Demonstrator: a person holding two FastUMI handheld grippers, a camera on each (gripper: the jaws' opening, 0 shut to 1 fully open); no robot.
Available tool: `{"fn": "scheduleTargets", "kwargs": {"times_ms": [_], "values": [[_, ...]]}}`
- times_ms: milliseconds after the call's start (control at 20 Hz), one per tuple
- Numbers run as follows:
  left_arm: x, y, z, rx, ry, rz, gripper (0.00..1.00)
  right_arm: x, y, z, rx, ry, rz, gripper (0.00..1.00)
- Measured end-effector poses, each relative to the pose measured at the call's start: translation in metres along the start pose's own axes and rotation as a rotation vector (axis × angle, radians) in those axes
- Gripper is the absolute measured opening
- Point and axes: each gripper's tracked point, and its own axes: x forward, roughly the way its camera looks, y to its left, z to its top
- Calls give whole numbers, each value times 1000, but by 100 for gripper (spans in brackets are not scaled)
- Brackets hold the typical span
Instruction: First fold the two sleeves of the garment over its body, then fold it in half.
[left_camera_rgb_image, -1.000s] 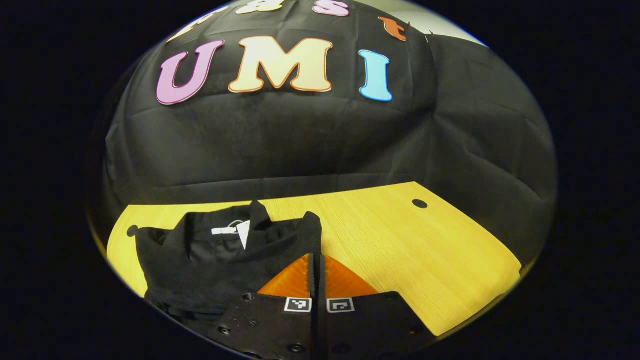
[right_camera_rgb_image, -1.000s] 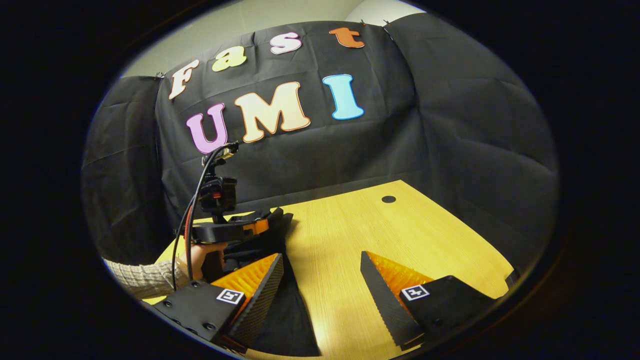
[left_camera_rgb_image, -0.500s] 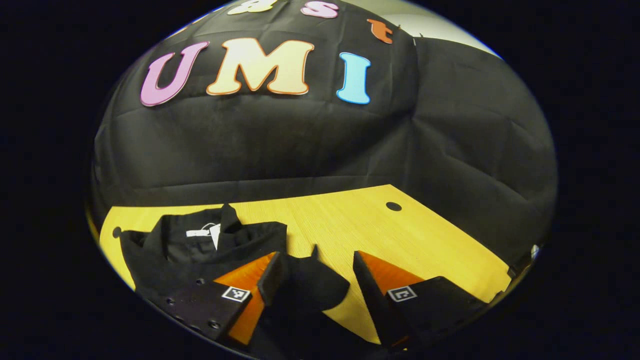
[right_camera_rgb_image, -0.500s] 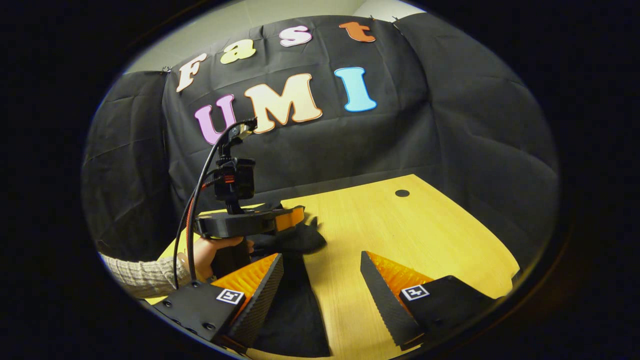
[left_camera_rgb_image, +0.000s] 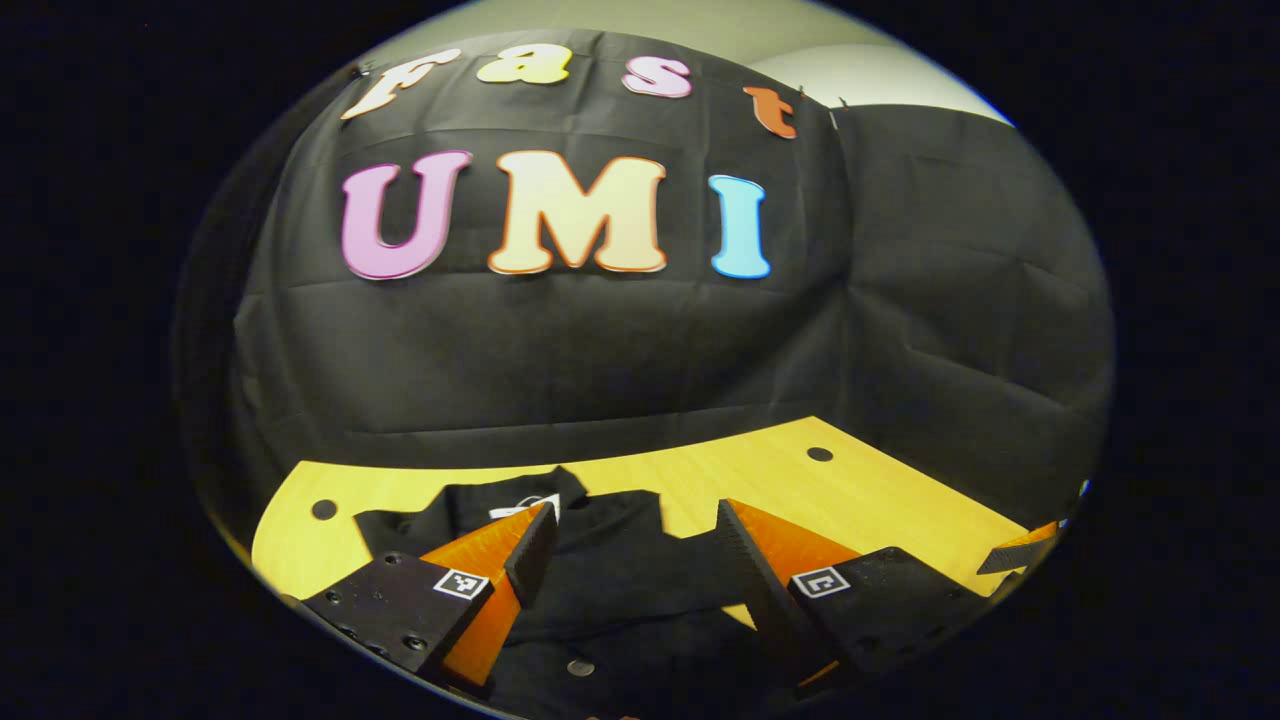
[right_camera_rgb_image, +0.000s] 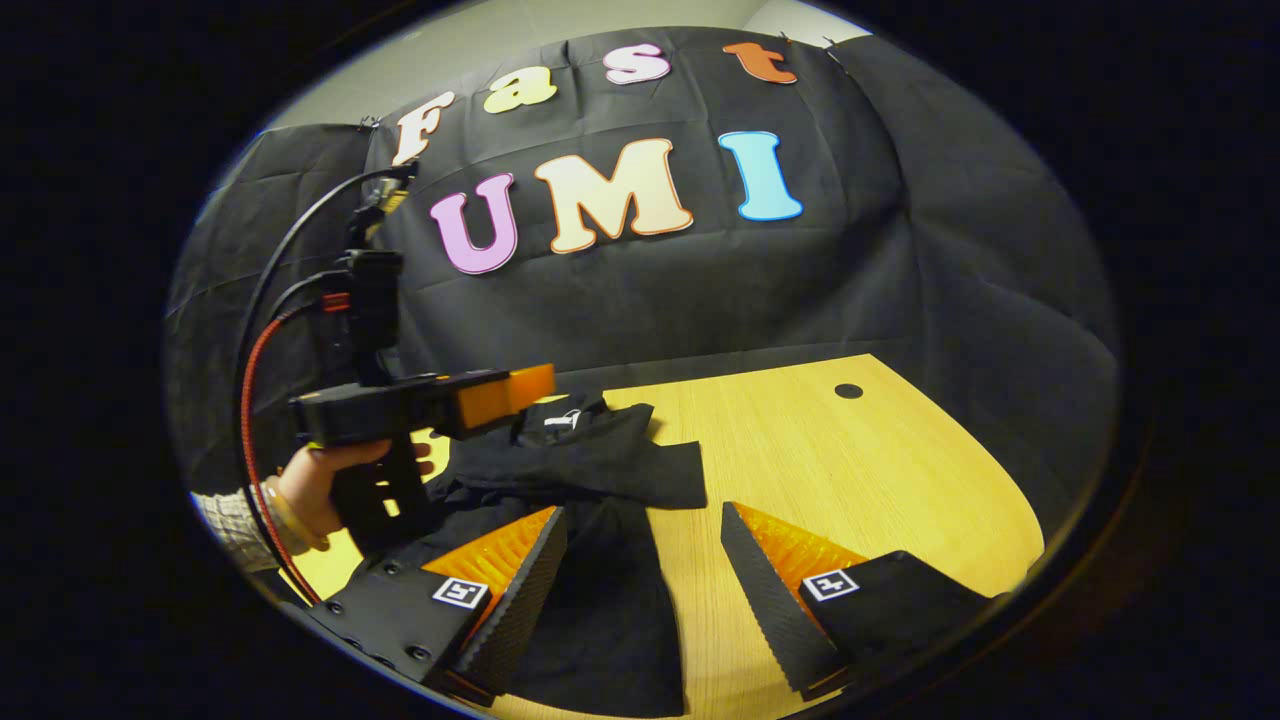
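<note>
So the left gripper is lifted clear above the garment, jaws spread wide with nothing between them, held by a hand near the bench's left edge. My read: it's up there so it doesn't snag the cloth it hangs over. The black garment lies toward the back-left part of the bench, collar end to the back, with one sleeve laid across the body, its cuff edge pointing right. Looks like one sleeve fold is in place; can't tell about the other. The right gripper sits low near the front edge, jaws open too, straddling the garment's lower part without gripping it. Whole right half of the bench is bare wood, so plenty of swing room there.
</note>
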Motion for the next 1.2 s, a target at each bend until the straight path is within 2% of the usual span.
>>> {"fn": "scheduleTargets", "kwargs": {"times_ms": [150, 450, 700, 750, 850, 900, 1000, 1100, 1150, 1200], "values": [[-42, 40, -14, -33, -5, 90, 94, -5, 8, -20, -17, 32, 15, 98], [-116, 88, -70, -68, 48, 194, 94, -10, 27, -65, -62, 94, 23, 98], [-169, 93, -130, -13, 158, 190, 95, -13, 37, -109, -95, 171, 28, 94], [-178, 92, -143, -14, 189, 187, 95, -10, 38, -112, -106, 195, 32, 98], [-197, 90, -166, -33, 242, 177, 94, -14, 35, -131, -138, 237, 27, 98], [-207, 90, -178, -38, 266, 180, 95, -17, 34, -139, -149, 254, 25, 94], [-224, 94, -197, -37, 311, 194, 95, -23, 31, -163, -149, 289, 23, 98], [-241, 95, -216, -38, 361, 198, 95, -31, 26, -180, -150, 326, 4, 98], [-248, 96, -226, -32, 390, 201, 95, -33, 23, -186, -155, 343, -5, 94], [-255, 98, -236, -27, 419, 206, 95, -33, 21, -190, -160, 357, -12, 98]]}}
